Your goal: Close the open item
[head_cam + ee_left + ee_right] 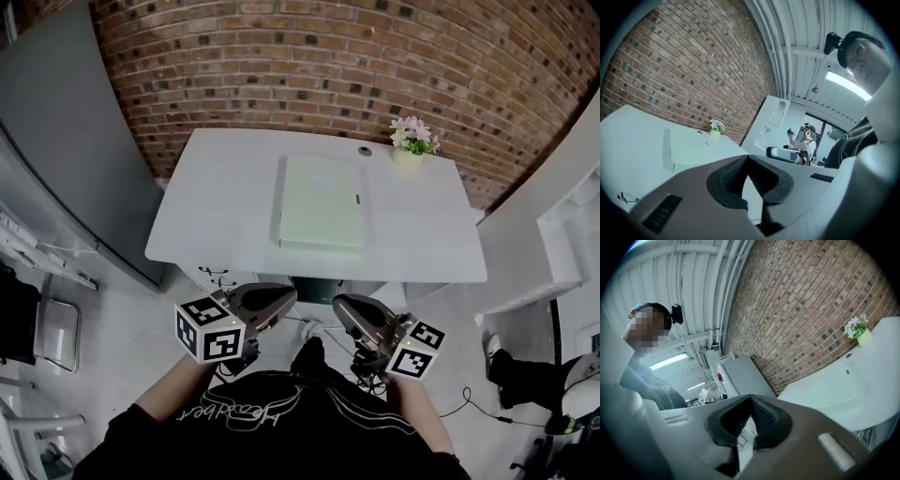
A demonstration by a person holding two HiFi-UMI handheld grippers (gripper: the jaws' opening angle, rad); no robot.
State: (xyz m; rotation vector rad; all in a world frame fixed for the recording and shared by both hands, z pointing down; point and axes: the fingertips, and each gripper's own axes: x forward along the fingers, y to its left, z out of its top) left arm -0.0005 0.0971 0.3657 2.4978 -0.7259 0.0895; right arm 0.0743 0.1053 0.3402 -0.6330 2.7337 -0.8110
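Hovering at six o'clock, left tongs (pixel 289 297) and right tongs (pixel 338 303) both clenched, empty; pale green box (pixel 322 202) lies flat on the desk (pixel 216 225) at twelve. Reaching in clenched could shove it toward the flowerpot (pixel 409 155).

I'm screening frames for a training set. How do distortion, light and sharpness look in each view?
Head view: fisheye bows the table edges and brick wall; light even, sharp. Left gripper view: ceiling lamp glares white. Right gripper view: dark corners, mosaic patch at upper left.
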